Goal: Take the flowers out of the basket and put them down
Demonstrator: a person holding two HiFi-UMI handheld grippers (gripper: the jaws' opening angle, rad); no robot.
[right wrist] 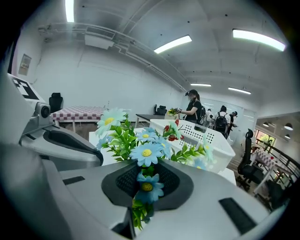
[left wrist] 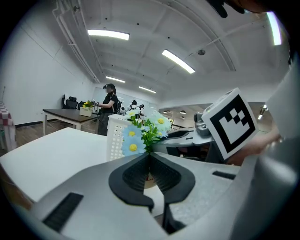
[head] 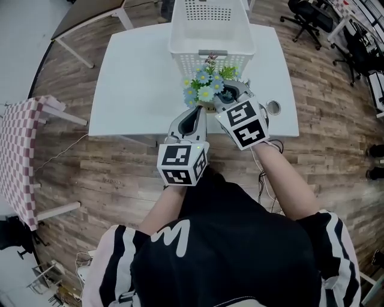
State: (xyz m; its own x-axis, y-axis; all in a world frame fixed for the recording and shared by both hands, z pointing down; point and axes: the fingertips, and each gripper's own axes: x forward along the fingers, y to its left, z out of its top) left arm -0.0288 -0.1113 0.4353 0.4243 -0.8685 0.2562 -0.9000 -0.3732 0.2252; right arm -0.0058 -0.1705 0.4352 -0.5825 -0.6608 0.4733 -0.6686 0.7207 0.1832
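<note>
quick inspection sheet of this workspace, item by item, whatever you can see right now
surface: white table, mostly bare
job's things: white basket at the table's far side; blue and white flowers just in front of its near wall, in a gripper
clutter: small round thing near the table's front right edge
grippers: right gripper closed on the flowers' stems; left gripper beside it, jaw tips together, nothing clearly held
cables: thin cable trailing along the right forearm
surroundings: wood floor, checked cloth on a table at left, office chair at far right, people in the background
</note>
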